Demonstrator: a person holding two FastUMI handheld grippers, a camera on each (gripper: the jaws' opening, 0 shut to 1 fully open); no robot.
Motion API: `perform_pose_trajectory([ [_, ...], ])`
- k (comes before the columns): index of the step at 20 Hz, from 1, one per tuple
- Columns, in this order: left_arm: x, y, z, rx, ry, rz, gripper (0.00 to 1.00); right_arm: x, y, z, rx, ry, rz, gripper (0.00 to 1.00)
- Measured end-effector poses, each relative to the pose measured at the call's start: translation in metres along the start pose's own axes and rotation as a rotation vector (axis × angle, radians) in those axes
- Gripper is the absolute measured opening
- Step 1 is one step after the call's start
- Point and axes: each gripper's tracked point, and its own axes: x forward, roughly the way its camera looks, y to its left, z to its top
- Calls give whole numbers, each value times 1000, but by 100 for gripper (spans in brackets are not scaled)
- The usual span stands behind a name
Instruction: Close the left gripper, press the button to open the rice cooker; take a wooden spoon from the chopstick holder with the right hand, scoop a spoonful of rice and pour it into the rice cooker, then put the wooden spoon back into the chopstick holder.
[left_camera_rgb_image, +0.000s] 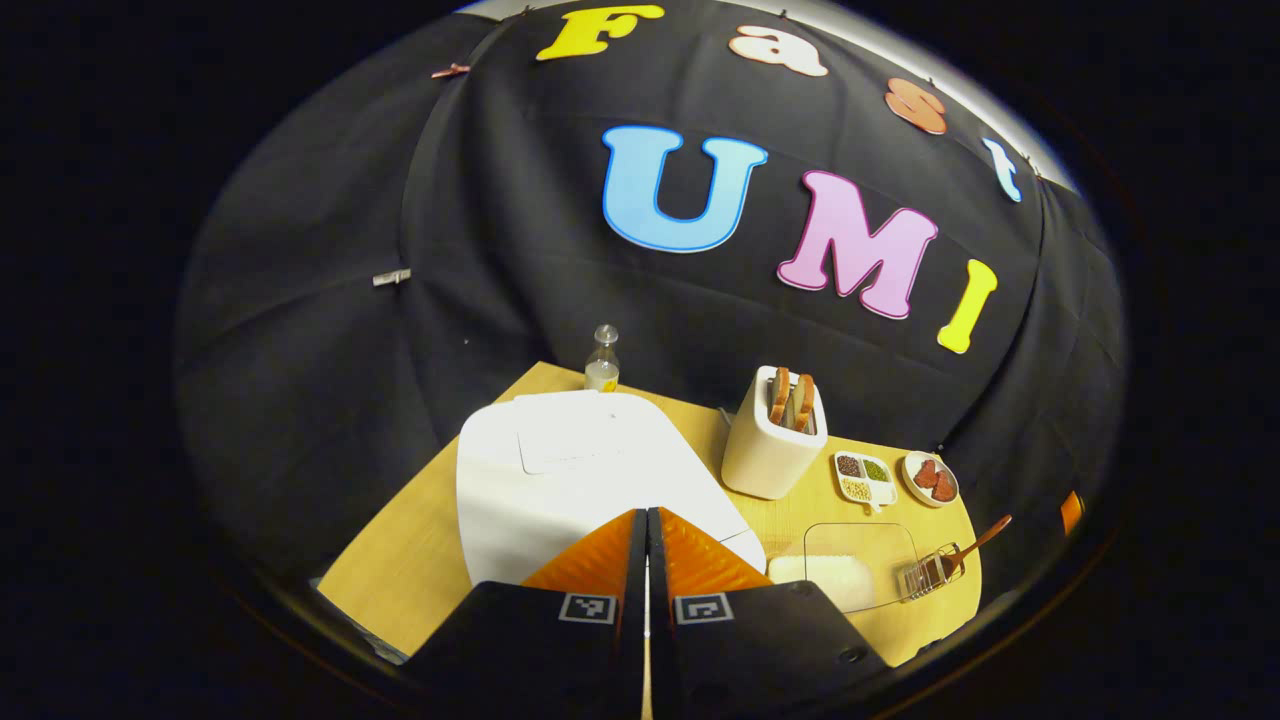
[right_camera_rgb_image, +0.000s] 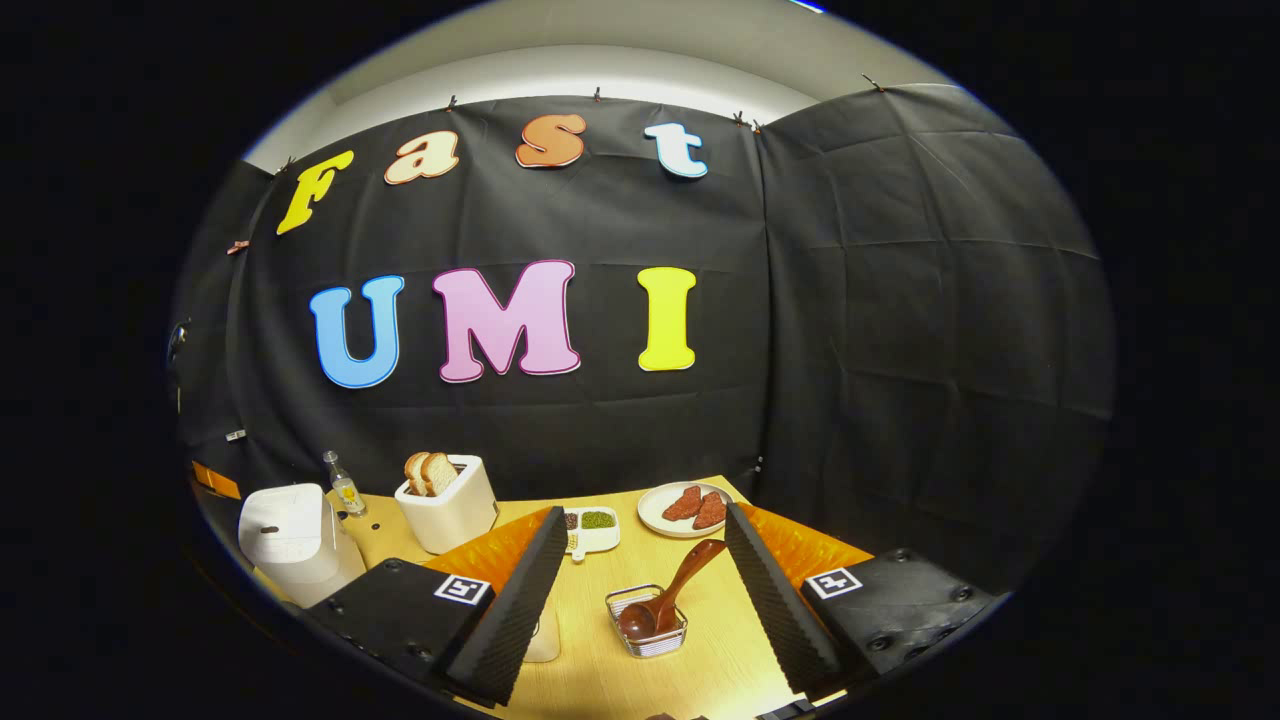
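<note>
From my left gripper (left_camera_rgb_image: 647, 540) I see its two fingers pressed together with nothing between them, tips hanging just above the near edge of the white rice cooker (left_camera_rgb_image: 580, 470), whose lid is down. I cannot make out the button: the fingers cover that part of the cooker's front. To the right of the cooker, near me, sits a clear container of rice (left_camera_rgb_image: 850, 570), its left end tucked behind the gripper body. Just right of that is the wire chopstick holder (left_camera_rgb_image: 932, 575) with the wooden spoon (left_camera_rgb_image: 975, 548) leaning out of it to the right.

My right gripper (right_camera_rgb_image: 640, 560) has its fingers spread wide, holding nothing. The chopstick holder (right_camera_rgb_image: 648, 622) lies between them, slightly nearer than the tips, and the wooden spoon (right_camera_rgb_image: 668, 598) rests bowl-down in it, handle tilted up and to the far right. Neither finger touches it. Far left on the wooden table (right_camera_rgb_image: 720, 650) stands the rice cooker (right_camera_rgb_image: 290, 540), partly cut off by the left finger's body. Beyond are a toaster (right_camera_rgb_image: 448, 510) with bread, a small bottle (right_camera_rgb_image: 345, 488), a divided dish (right_camera_rgb_image: 592, 528) half hidden behind the left finger, and a plate (right_camera_rgb_image: 690, 508) whose contents I cannot identify.
</note>
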Motion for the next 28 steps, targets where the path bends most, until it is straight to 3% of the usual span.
perform_pose_trajectory([
  [11, 50, 14, -45, 21, 119, 56, 7, 4, -47, -22, 27, 41, -58, 98],
  [22, 60, 14, -45, 68, 126, 119, 8, 2, -51, -36, 26, 81, -29, 98],
  [24, 52, 12, -29, 105, 78, 124, 8, 2, -55, -36, 29, 82, -29, 98],
  [25, 46, 10, -14, 124, 23, 132, 5, 3, -56, -37, 32, 84, -30, 98],
  [28, 14, 6, 41, 171, -157, 161, 8, 4, -56, -39, 32, 90, -23, 98],
])
